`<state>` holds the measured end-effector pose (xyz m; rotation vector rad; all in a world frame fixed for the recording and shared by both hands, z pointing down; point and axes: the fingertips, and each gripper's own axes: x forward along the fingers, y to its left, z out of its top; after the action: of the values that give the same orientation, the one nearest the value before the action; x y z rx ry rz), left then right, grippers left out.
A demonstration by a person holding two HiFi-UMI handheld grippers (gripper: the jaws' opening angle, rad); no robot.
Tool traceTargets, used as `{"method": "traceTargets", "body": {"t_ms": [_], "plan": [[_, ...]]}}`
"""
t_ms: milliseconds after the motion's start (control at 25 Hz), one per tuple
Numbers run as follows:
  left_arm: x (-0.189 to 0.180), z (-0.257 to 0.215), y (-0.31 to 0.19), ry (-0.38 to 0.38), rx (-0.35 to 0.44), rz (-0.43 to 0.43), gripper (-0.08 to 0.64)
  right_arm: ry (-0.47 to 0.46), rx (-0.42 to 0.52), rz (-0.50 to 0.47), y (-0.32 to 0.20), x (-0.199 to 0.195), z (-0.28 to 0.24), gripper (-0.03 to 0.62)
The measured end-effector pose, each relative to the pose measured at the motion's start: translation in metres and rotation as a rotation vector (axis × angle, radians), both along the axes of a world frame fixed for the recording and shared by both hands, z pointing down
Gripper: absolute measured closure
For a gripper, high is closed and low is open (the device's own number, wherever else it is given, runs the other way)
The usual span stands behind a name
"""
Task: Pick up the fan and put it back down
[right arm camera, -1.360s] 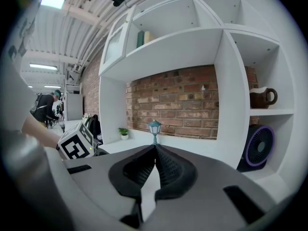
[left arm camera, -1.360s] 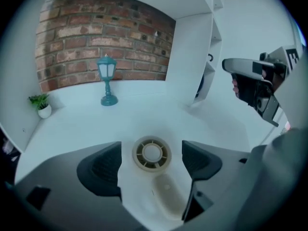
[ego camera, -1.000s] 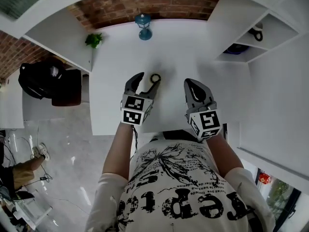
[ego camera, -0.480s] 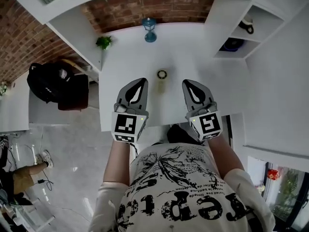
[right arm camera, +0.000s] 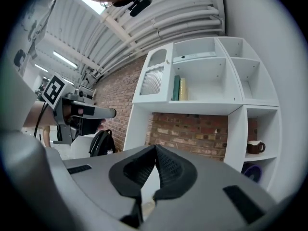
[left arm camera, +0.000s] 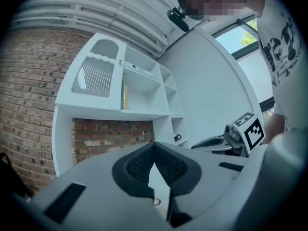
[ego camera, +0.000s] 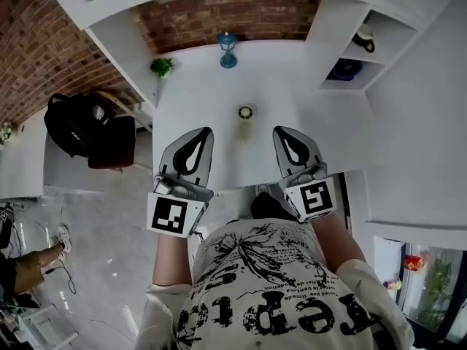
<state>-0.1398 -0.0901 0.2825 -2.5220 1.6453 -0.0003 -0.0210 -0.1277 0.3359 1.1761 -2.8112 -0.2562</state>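
The small fan (ego camera: 245,115), pale with a dark ring head, rests on the white table (ego camera: 197,93) by itself, out beyond both grippers. My left gripper (ego camera: 203,131) is pulled back near the table's front edge, left of the fan; its jaws are shut with nothing between the pads (left arm camera: 139,165). My right gripper (ego camera: 282,130) is held level on the fan's right, also shut and empty, its pads (right arm camera: 168,166) meeting at the tip. Neither gripper touches the fan. In the left gripper view the right gripper (left arm camera: 217,142) shows at the side.
A blue lantern (ego camera: 228,48) and a small green plant (ego camera: 162,67) stand at the table's far edge by the brick wall. White shelves on the right hold a mug (ego camera: 363,39) and a blue bowl (ego camera: 344,69). A black backpack (ego camera: 76,122) sits on the left.
The left gripper, open round the fan a second ago, has shut empty and drawn back and up toward me. The right gripper drew back too. The fan stays on the table.
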Motion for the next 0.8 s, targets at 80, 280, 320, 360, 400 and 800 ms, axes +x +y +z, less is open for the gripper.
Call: {"method": "traceTargets", "body": {"t_ms": [80, 280, 320, 360, 400, 800], "plan": [[-0.004, 0.001, 0.006, -0.012, 0.002, -0.002, 0.546, 0.005, 0.004, -0.001, 0.005, 0.0, -0.002, 0.578], [-0.011, 0.013, 0.008, 0.013, -0.037, -0.028, 0.546, 0.005, -0.018, -0.009, 0.014, 0.003, 0.0, 0.578], [-0.012, 0.013, 0.009, 0.011, -0.037, -0.03, 0.546, 0.003, -0.021, -0.012, 0.014, 0.003, -0.001, 0.58], [-0.013, 0.014, 0.008, 0.006, -0.036, -0.033, 0.546, 0.003, -0.021, -0.019, 0.015, 0.003, -0.001, 0.58], [-0.014, 0.015, 0.008, -0.001, -0.037, -0.038, 0.546, 0.004, -0.02, -0.026, 0.015, 0.002, -0.002, 0.58], [-0.016, 0.025, -0.002, 0.01, -0.061, -0.068, 0.546, 0.008, -0.017, -0.006, 0.001, 0.008, 0.0, 0.58]]}}
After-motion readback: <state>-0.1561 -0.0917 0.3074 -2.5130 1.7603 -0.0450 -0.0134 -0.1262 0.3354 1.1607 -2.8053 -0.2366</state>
